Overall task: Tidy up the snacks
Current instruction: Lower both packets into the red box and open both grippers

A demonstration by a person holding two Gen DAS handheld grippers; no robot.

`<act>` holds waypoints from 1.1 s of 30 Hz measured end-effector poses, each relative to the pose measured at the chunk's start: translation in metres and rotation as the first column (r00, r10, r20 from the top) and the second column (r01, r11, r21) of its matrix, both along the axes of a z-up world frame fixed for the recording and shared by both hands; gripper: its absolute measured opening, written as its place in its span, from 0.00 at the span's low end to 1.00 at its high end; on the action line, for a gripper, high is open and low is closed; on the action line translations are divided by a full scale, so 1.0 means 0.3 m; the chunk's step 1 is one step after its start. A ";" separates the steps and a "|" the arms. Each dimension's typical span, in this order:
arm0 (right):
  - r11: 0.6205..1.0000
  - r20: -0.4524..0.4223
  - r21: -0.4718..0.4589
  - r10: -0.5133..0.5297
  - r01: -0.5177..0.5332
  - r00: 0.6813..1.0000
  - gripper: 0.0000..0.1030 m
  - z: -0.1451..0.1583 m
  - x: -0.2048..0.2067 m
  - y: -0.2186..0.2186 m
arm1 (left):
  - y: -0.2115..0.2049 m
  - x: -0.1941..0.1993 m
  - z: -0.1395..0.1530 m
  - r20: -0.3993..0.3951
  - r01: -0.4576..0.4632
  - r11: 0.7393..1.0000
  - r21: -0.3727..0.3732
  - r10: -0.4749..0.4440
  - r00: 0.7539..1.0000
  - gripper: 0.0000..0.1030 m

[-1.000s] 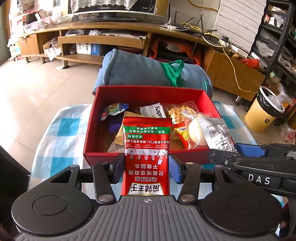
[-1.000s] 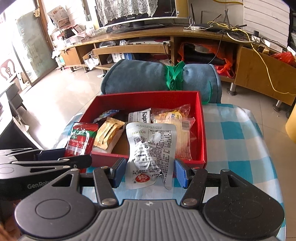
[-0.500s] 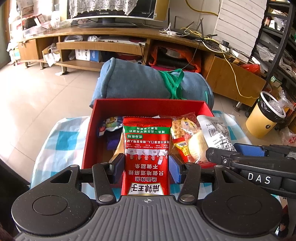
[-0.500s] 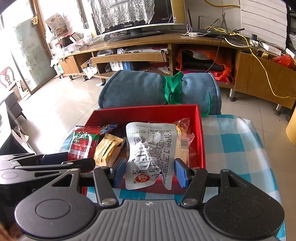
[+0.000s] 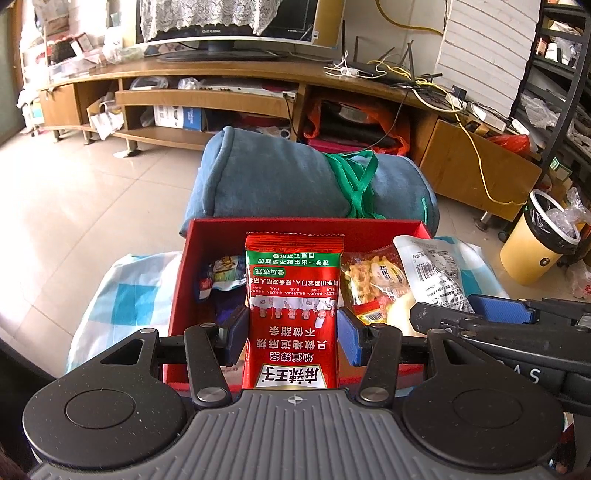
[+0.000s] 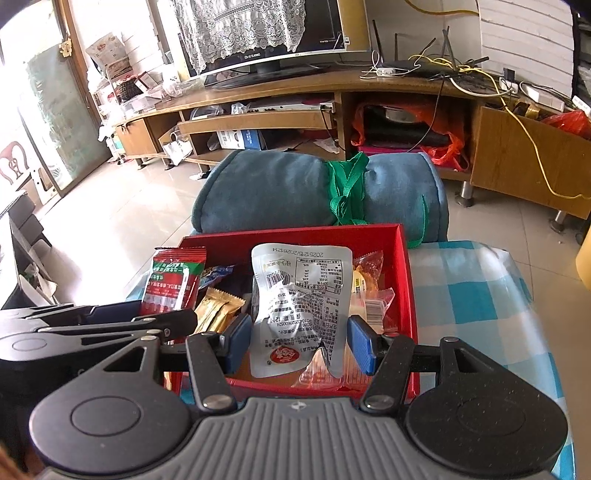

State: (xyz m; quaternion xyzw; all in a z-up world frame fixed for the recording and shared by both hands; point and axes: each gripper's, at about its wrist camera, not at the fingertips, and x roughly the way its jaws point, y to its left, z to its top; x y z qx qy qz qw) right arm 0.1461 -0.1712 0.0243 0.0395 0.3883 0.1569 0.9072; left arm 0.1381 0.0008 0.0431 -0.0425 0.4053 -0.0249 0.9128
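Snack packets, one in each of your grippers, held over the near part of the red box point(image 5: 369, 227). Your left gripper point(image 5: 291, 338) has its two blue pads pressed on the sides of the red and green packet point(image 5: 293, 295), which stands upright between them with its print upside down to the camera. Your right gripper point(image 6: 300, 343) is clamped likewise on the silver pouch point(image 6: 301, 291), its label and barcode facing you; the pouch is crumpled at its lower edge. In the left wrist view your right gripper enters from the right, with the silver pouch leaning above it; in the right wrist view your left gripper enters from the left, carrying the red and green packet.

Below and behind the two held packets, the red box lies open on a blue and white checked cloth point(image 6: 476, 295). Inside it you see a gold-wrapped snack point(image 6: 218, 312) on the left, a blue and green packet point(image 5: 223, 275) near the left wall, and a clear bag of yellow crackers point(image 5: 373, 280) on the right.

Just beyond the far wall of the box lies a rolled blue blanket point(image 6: 273, 192) tied round with a green strap point(image 6: 345, 184). Farther off are a tiled floor, a low wooden TV stand point(image 6: 258, 122) bearing a television point(image 6: 266, 33) draped with lace, and a yellow bin point(image 5: 535, 240) at the right.
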 end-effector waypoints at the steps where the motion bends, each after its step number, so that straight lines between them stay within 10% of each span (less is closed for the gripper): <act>1: 1.000 -0.001 0.000 -0.001 0.001 1.000 0.51 -0.001 0.006 0.000 | 0.000 0.005 0.000 0.000 -0.001 1.000 0.002 0.001 1.000 0.57; 33: 0.999 -0.047 -0.028 -0.030 0.029 0.998 0.51 -0.089 0.154 0.027 | -0.008 0.157 -0.082 -0.032 -0.028 0.998 0.063 0.030 0.999 0.57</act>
